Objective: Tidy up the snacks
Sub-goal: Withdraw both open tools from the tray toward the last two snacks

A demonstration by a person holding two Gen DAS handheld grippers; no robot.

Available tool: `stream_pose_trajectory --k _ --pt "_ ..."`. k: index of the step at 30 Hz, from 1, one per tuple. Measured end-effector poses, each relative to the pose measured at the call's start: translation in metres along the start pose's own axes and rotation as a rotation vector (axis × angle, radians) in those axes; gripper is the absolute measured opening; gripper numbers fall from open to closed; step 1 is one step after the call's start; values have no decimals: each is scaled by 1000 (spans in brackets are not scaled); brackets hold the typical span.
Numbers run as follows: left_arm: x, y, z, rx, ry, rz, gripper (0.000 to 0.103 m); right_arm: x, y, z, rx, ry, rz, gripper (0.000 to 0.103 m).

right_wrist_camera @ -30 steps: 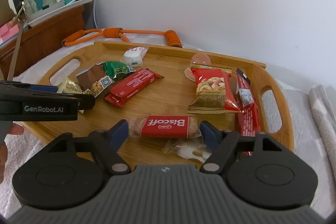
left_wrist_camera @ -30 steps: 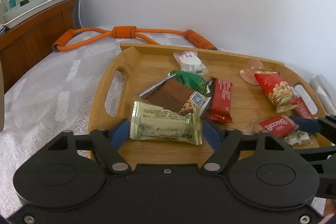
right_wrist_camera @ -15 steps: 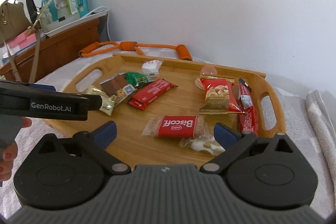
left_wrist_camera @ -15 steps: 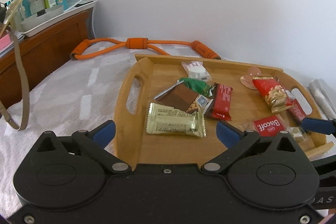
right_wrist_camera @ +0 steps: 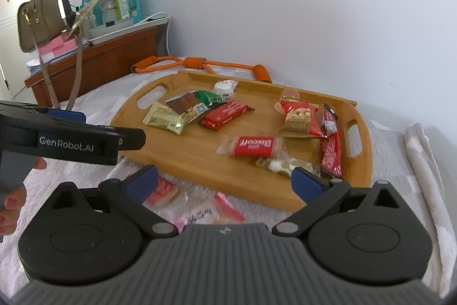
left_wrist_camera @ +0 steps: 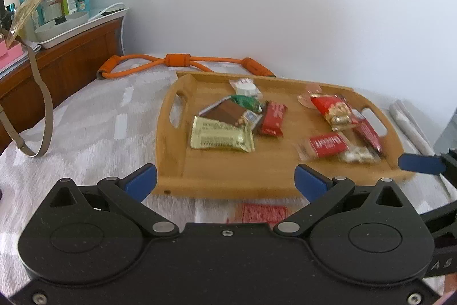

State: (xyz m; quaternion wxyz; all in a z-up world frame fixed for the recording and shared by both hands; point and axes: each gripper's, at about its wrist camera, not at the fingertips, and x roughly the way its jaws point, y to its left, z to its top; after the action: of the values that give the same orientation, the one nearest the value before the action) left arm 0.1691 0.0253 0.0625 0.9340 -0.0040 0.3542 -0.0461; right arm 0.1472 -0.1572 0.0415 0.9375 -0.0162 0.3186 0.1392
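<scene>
lying crosswise just short of the tray (right_wrist_camera: 205,176), a red packet (right_wrist_camera: 161,190) sits nearest the right hand-held gripper (right_wrist_camera: 224,180); both hand-held grippers wide, empty.

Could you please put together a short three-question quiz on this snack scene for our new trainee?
1. True or false: the left claw holds the gold-wrapped snack bar.
2. Where does the Biscoff packet lie? A) on the wooden tray B) on the bed cover C) in the right claw
3. Fill in: behind the tray, by the wall, lies an orange ____.

Key: 1 false, both claws are open and empty; 2 A; 3 resistance band.
</scene>
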Motion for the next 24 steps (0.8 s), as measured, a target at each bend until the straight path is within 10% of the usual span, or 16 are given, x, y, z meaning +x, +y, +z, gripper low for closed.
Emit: stream_pose_trajectory --k 24 --pt "30 -12 -41 15 148 -57 92 5 11 -41 -100 79 8 103"
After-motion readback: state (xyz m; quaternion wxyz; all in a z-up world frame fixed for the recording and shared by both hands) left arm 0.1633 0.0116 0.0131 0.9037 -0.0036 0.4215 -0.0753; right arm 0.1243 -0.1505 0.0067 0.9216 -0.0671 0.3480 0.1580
